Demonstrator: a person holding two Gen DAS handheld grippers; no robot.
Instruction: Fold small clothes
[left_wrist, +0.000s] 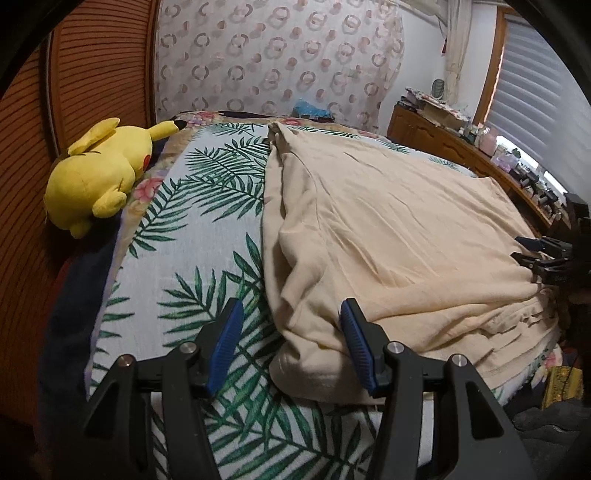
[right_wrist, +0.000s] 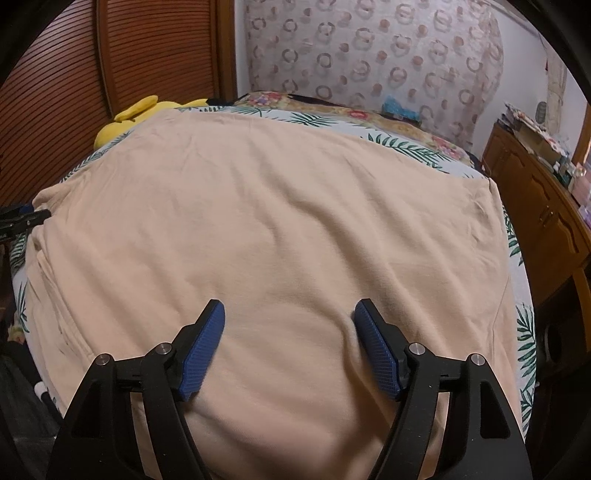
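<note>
- Left wrist view: the left claw stands with its blue pads apart, nothing pinched. The near left corner of the beige garment bulges between the pads; the right pad lies against the cloth and the left pad sits over the bare bedspread.
- The garment lies spread on the bed, over a palm-leaf bedspread, with its left edge folded over in a thick roll that runs away from the camera.
- Only this view shows the yellow plush toy whole, lying on its side at the bed's left edge against the slatted wooden door.
- The right claw shows at the right border, at the garment's near right edge; from here its grip cannot be told.
- A window blind and a wooden dresser crowded with small items stand at right.
- Right wrist view: the right claw has its pads spread wide, resting down on the garment without gripping it; a slight ridge of cloth rises by the right pad.
- This view alone shows the garment's broad flat middle and far right corner; the plush toy is mostly hidden behind it.
- The left claw peeks in at the left border.
- A curtain printed with rings hangs beyond the bed.
- No readable writing or brand mark appears in either view.
</note>
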